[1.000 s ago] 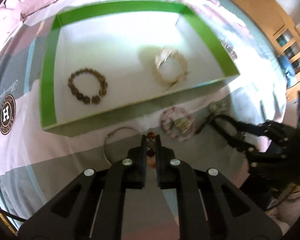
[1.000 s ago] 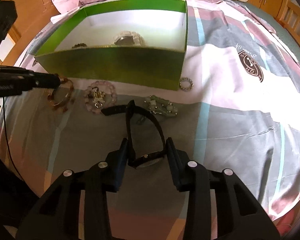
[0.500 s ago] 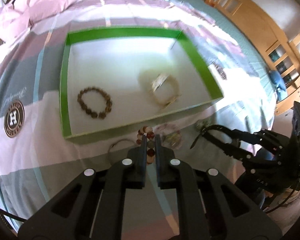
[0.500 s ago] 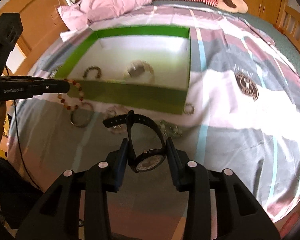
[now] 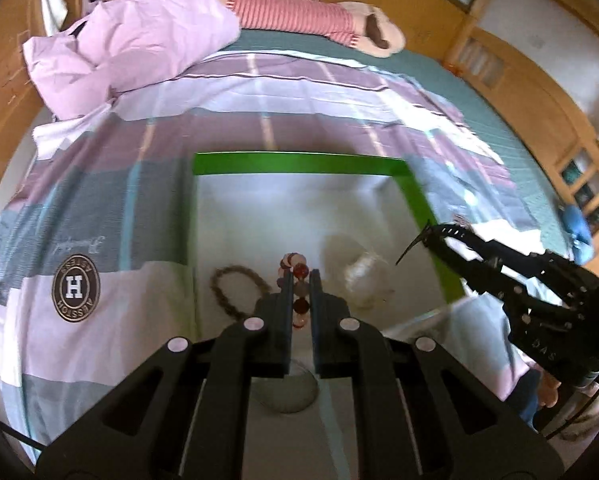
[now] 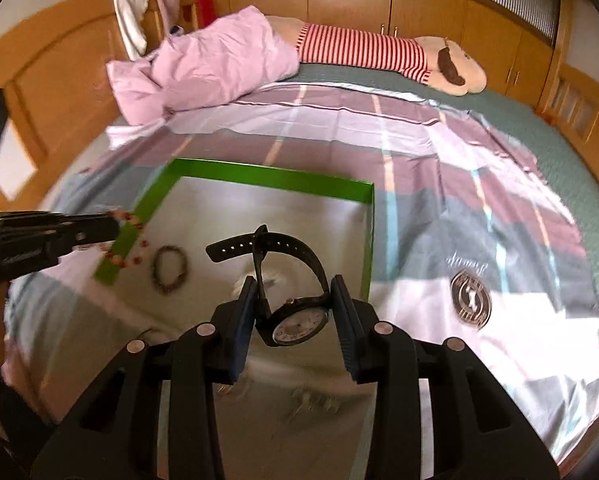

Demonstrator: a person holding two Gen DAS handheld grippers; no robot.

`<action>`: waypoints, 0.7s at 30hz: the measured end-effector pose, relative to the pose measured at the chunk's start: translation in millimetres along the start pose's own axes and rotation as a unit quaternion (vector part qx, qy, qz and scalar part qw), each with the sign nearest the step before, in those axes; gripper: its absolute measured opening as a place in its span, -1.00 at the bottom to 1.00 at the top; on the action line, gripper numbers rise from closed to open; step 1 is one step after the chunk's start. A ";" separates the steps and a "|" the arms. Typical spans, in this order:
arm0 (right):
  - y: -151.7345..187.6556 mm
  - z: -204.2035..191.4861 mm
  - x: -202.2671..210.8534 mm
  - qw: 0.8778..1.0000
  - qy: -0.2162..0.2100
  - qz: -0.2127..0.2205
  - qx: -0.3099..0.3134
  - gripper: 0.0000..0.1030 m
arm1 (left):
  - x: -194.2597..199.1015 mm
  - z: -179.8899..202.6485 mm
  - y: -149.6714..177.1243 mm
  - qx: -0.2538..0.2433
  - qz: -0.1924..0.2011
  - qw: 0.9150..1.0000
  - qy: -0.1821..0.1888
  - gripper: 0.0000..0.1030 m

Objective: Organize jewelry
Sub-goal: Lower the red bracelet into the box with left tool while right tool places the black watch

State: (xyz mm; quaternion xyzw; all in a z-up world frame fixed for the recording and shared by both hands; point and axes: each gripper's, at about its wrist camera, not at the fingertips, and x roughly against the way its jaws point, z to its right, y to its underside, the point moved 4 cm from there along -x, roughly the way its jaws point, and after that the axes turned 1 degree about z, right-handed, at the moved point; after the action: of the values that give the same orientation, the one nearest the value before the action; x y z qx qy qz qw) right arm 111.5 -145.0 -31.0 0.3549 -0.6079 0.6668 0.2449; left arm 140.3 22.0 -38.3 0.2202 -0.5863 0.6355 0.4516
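Left gripper (image 5: 300, 280): jaws clamped on a bead bracelet (image 5: 297, 270); red, pink and pale beads show between and above the fingertips.
Bead bracelet, position: lifted off the bedspread (image 5: 99, 200); in the right wrist view it hangs at the box's left wall, its loop dangling below the tips.
Right gripper (image 6: 293, 300): jaws partly apart, clamped on a watch (image 6: 297, 324) by the sides of its case.
Watch: black strap, pale dial facing the camera; the strap arches up beyond the fingertips, one end sticking out to the left.
Watch, position: held in the air over the near part of the box.
Box (image 5: 299, 164): green walls, white floor; it sits on the bedspread, open side up.
Box contents: a brown bracelet (image 5: 235, 292) near the left wall; a pale bracelet (image 5: 359, 276) toward the right wall. Both lie flat on the floor, well apart.
Ring bangle (image 5: 287, 392): on the bedspread just outside the box's near wall, partly hidden under the left gripper.
Small pieces (image 6: 311, 402): on the bedspread below the right gripper; too blurred to identify.
Far edge of bed: pink quilt (image 6: 211, 64) at the left corner, striped plush toy (image 6: 379, 52) beside it.
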 end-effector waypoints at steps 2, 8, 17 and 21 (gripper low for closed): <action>-1.8 -0.9 -10.4 1.000 0.008 -0.007 0.000 -0.27 | -4.2 -4.8 -0.2 0.003 -0.003 1.000 -0.006 -0.85; -0.3 3.1 -37.1 0.999 0.033 -0.024 -0.006 -0.20 | -16.6 -8.3 1.2 -0.002 -0.013 1.000 -0.011 -0.84; 17.6 12.5 -14.0 0.999 0.018 -0.021 -0.024 0.22 | -17.4 -9.8 10.8 -0.005 -0.025 0.999 -0.019 -0.52; 40.3 7.9 -3.7 0.999 -0.023 -0.040 -0.023 0.22 | -7.3 -2.2 26.6 -0.015 -0.042 0.999 -0.002 -0.48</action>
State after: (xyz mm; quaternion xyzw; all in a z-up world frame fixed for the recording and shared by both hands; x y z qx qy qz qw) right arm 84.7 -158.1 -59.5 0.3882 -0.6139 0.6341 0.2652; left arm 122.3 24.3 -59.3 0.2389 -0.5865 0.6069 0.4802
